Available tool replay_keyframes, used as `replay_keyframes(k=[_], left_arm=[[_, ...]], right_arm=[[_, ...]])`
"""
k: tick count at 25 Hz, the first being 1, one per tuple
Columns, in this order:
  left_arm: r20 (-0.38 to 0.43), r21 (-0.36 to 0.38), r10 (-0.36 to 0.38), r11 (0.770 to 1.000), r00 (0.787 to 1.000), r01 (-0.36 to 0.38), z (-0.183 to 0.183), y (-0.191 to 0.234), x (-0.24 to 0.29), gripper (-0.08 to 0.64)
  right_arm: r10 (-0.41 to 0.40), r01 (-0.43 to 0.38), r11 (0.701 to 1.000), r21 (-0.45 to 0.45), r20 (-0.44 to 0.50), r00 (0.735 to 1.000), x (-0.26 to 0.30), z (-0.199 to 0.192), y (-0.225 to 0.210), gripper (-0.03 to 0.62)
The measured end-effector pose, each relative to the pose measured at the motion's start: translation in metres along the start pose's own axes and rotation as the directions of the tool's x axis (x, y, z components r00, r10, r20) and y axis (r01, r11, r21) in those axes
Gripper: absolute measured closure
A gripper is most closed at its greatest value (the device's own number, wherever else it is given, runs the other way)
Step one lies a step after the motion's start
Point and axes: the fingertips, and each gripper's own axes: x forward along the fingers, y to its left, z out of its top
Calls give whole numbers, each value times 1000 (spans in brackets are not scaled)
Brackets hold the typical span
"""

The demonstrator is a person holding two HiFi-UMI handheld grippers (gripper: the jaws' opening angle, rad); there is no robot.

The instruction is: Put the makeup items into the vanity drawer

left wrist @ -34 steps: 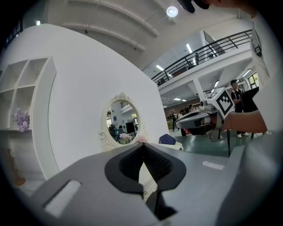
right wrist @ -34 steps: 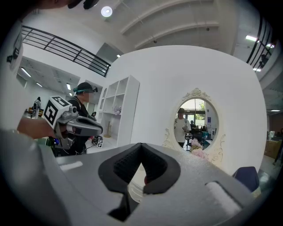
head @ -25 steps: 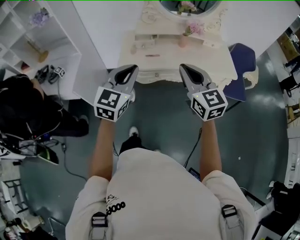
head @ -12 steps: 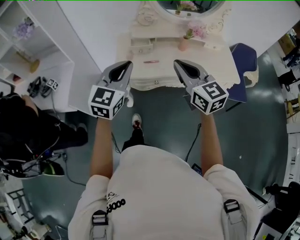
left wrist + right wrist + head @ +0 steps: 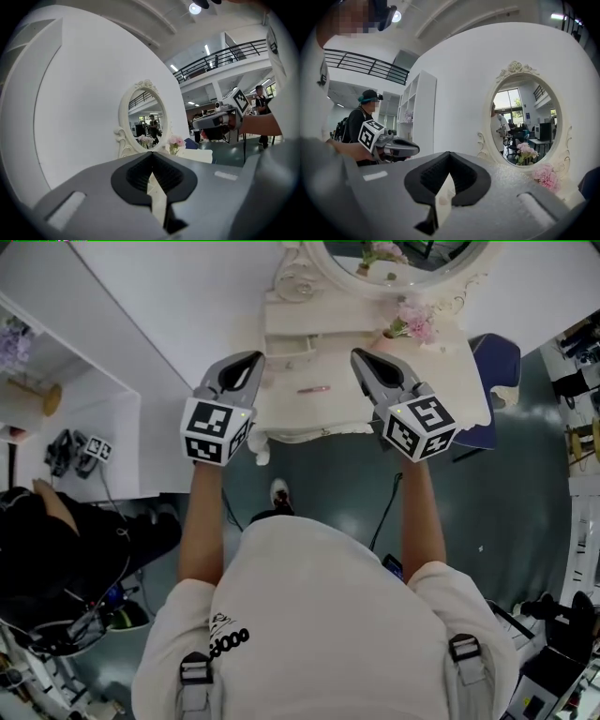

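1. Two grippers hang over the table (image 5: 309,416), the left gripper (image 5: 251,362) and the right gripper (image 5: 363,359).
2. Left fingers (image 5: 133,179) are clenched together with nothing between them.
3. Right fingers (image 5: 423,180) are likewise clenched and empty.
4. A slim pink makeup item (image 5: 313,389) lies on the table between the two pairs of fingers.
5. The small drawer (image 5: 286,345) sits just ahead of the left fingers, and the pink flowers (image 5: 413,325) are ahead of the right fingers.

Your head camera looks steeply down past your shoulders onto the vanity (image 5: 309,413), from well back. Each gripper camera sits low behind its own jaws and faces level toward the oval mirror (image 5: 145,117). All three views share that mirror and the pink flowers (image 5: 546,176). The left gripper view also catches the right gripper (image 5: 197,124), and the right gripper view the left gripper (image 5: 415,149).
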Motion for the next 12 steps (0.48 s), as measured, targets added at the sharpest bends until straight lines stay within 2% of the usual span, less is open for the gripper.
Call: replay_keyframes(k=[6, 12], left_arm=[[-36, -33, -48, 998, 998, 47, -24, 45, 34, 541], [-81, -62, -74, 996, 994, 69, -48, 73, 57, 541]], right_arm=[[-18, 20, 999, 33, -49, 999, 53, -15, -18, 591], [-27, 34, 996, 77, -86, 996, 89, -30, -32, 591]])
